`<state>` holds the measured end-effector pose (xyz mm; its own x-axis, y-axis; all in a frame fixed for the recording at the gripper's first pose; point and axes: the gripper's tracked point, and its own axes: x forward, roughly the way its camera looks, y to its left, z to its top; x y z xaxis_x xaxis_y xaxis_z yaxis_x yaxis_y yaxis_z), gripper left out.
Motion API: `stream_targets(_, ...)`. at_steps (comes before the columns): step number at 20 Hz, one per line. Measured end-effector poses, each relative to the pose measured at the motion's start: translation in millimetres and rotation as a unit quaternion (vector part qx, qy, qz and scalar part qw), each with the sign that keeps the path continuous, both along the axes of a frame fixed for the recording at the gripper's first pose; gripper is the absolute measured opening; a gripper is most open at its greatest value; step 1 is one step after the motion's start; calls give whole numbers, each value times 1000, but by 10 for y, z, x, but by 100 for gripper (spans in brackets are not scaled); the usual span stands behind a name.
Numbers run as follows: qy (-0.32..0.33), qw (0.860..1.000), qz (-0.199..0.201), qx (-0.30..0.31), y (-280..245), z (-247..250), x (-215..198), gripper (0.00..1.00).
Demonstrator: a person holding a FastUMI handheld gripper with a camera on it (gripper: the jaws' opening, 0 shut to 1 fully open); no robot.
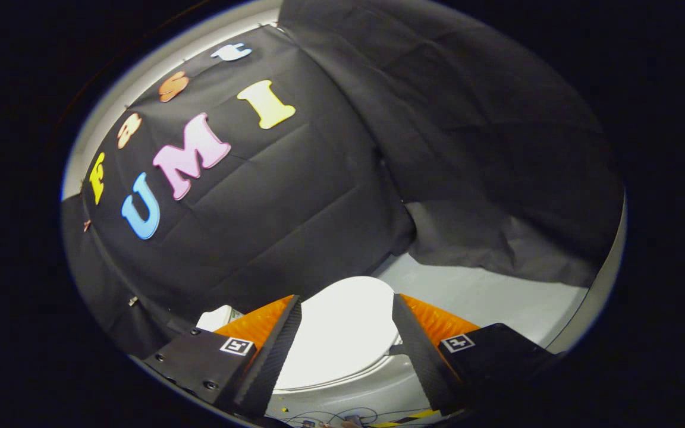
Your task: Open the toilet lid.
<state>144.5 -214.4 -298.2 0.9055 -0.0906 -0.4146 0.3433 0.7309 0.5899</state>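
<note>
Hand-held gripper (347,321): fingers spread wide apart, nothing between them under grip. No contact with any object visible.

Toilet lid (342,333): white, oval, closed flat on the toilet. It lies beyond and below the fingers and shows through the gap between them. The far end of the lid, towards the booth's cloth wall, is rounded; its near edge runs under the finger bases. The left finger (271,351) overlaps the lid's left side in the view, the right finger (420,351) its right side, but both look to be above it, apart from it.

Toilet body (354,395): pale rim visible just under the lid's near edge. A white part (214,318) pokes out to the left behind the left finger; cannot tell what it is.

Floor (497,297): light grey, to the right and far side of the toilet, running up to a hanging black cloth (467,148).

Near the fingers, low down: thin wires and a yellow-black striped strip (402,419) on the floor.

Judgement: approach stage, lid not yet lifted. The open spread centred over the lid suggests lining up to catch an edge. Lid is broad and smooth, so the fingers likely need to hook or pinch the rim rather than span the width. Risk: slipping off the glossy edge.
</note>
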Motion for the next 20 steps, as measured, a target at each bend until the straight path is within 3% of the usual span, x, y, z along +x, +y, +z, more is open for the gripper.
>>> stream_targets(6, 50, 994, -31, 91, -291, -943, 80, 98)
stream_targets(11, 87, 977, -47, 188, -292, -1703, 85, 96)
stream_targets(12, 92, 973, -50, 207, -266, -1824, 93, 88)
stream_targets(17, 96, 958, -38, 267, -7, -2156, 150, 77)
stream_targets(20, 91, 947, -58, 303, -53, -2331, 161, 42)
